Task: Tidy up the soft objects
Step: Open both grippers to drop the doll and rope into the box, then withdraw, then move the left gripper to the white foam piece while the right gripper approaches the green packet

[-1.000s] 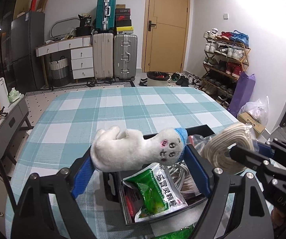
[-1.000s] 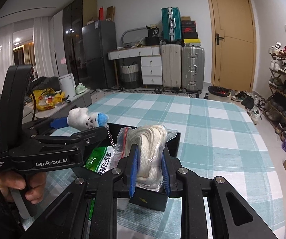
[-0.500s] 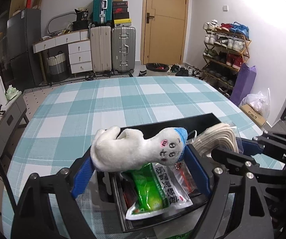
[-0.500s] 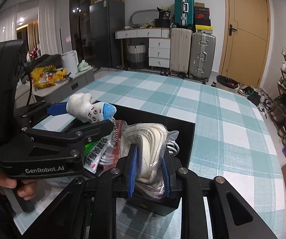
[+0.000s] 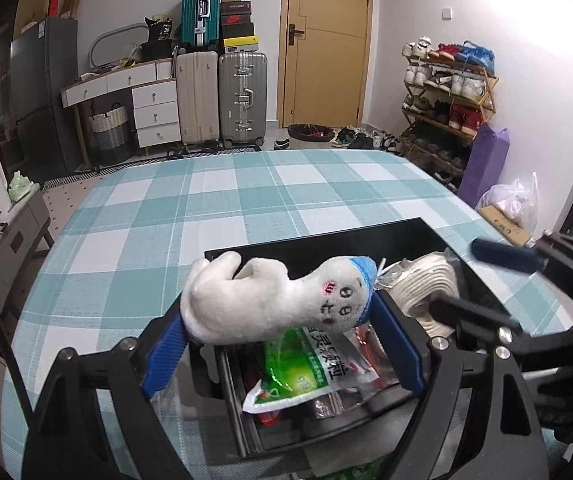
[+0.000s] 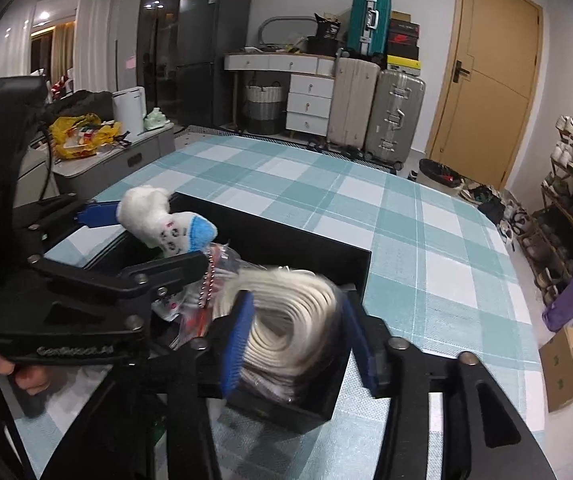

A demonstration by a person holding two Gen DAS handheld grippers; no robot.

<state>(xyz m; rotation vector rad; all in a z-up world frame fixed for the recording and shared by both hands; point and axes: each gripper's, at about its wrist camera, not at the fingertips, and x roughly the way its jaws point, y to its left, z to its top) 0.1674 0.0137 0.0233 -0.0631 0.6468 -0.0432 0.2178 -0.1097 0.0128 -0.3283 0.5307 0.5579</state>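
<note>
Over the black box (image 6: 270, 242) on the checked surface (image 6: 426, 240), the right gripper (image 6: 298, 336), clamped a second ago, is opening to drop its rope coil (image 6: 290, 320) inside, while the left gripper (image 5: 282, 340), easing wider, cradles the plush (image 5: 270, 304) above it.

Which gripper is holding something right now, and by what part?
The left gripper holds the plush toy lengthwise, fingers on its two ends. The right gripper is opening; the rope coil sits between its fingers in the black box.
</note>
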